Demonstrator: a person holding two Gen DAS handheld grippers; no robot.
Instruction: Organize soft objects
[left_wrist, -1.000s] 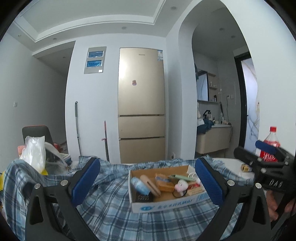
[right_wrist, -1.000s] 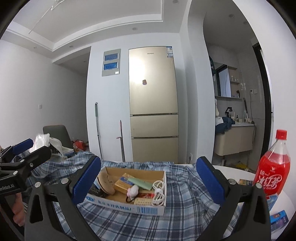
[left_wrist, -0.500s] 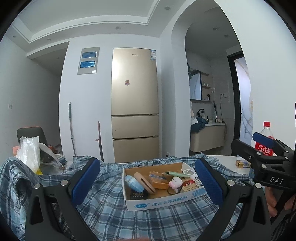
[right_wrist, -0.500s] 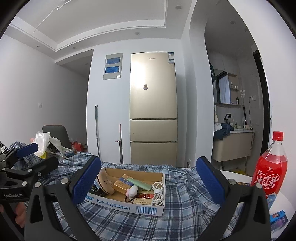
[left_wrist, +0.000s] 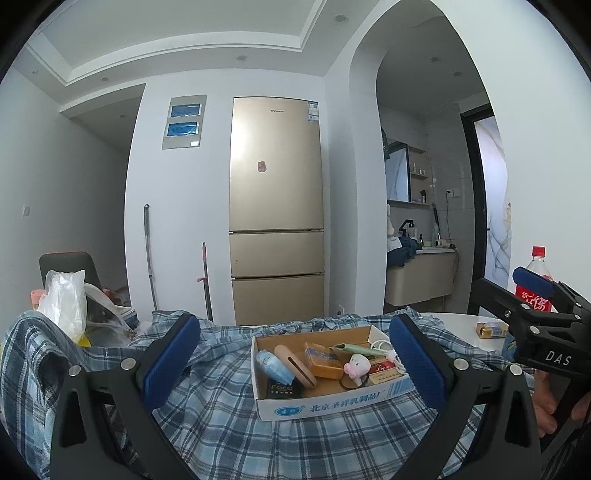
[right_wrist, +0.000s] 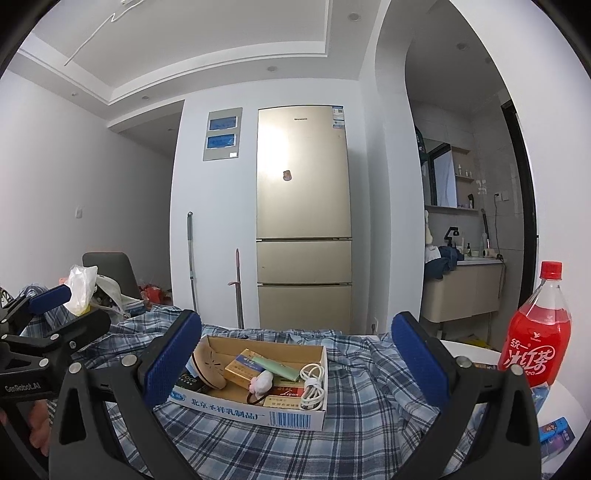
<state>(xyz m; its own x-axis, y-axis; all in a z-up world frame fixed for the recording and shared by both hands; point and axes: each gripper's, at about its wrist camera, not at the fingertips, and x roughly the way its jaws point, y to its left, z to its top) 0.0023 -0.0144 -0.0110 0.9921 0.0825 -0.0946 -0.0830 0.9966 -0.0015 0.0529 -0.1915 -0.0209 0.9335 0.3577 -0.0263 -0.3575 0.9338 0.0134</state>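
Observation:
A blue plaid shirt (left_wrist: 229, 424) (right_wrist: 369, 417) lies spread over the table. On it stands a white cardboard box (left_wrist: 325, 404) (right_wrist: 255, 408) holding small items: a pink plush toy (left_wrist: 357, 365) (right_wrist: 261, 381), a blue mask packet (left_wrist: 275, 366), a tan case (left_wrist: 295, 365), cigarette packs and a white cable (right_wrist: 314, 384). My left gripper (left_wrist: 293, 360) is open and empty, held above the shirt in front of the box. My right gripper (right_wrist: 295, 360) is open and empty, also facing the box.
A red drink bottle (right_wrist: 535, 332) (left_wrist: 537, 284) stands on the white table at the right, with small packets (right_wrist: 557, 435) beside it. A white plastic bag (left_wrist: 64, 302) sits at the left by a chair. A gold fridge (left_wrist: 277, 206) stands behind.
Both grippers have shifted a little; the box sits further right in the left wrist view than before. Both grippers stay open.

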